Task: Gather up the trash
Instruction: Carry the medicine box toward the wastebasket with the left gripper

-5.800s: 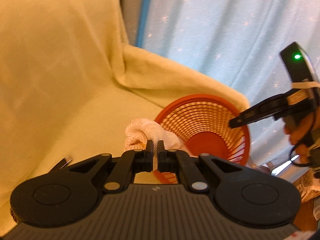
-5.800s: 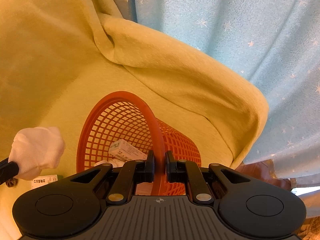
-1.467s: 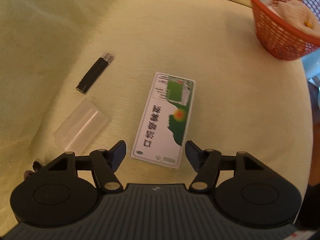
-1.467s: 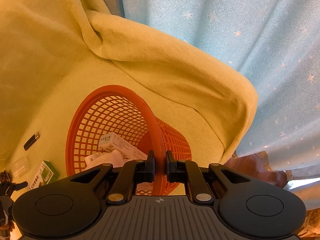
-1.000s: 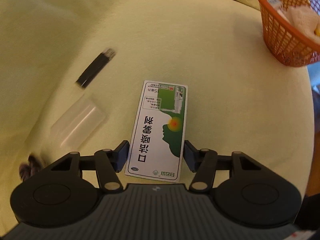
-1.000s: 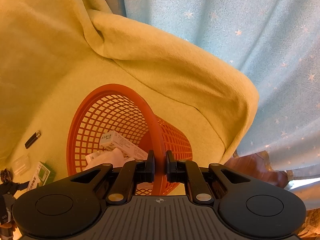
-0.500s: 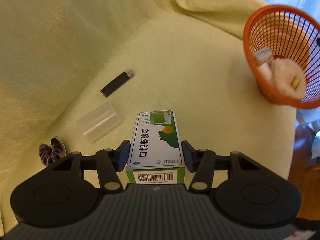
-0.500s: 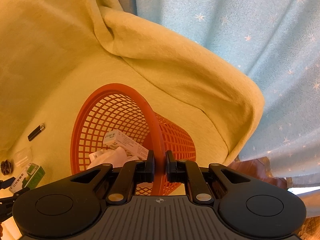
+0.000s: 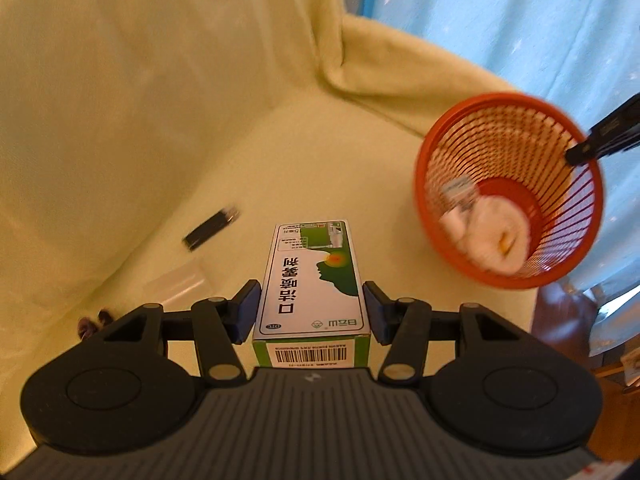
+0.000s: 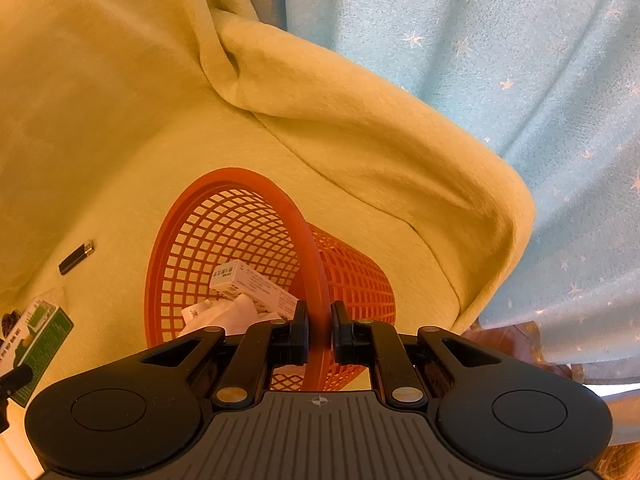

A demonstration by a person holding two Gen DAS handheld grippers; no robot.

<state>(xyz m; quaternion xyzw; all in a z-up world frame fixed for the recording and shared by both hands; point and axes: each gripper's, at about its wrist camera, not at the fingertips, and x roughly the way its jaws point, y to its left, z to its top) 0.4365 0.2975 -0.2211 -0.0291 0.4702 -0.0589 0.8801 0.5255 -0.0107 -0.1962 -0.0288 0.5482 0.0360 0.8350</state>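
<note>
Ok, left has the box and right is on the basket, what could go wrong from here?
1. The left gripper clamps only the near end of the green and white box, so the long box could pivot or slip on the way.
2. The orange mesh basket is tipped, held by its rim in the right gripper; a bump might spill the white carton and rolled cloth.

One orange basket (image 10: pixel 192 240), two cartons (image 9: pixel 314 276) (image 10: pixel 256 286), one black lighter (image 10: pixel 76 258), two hand-held grippers (image 9: pixel 310 310) (image 10: pixel 319 330)
</note>
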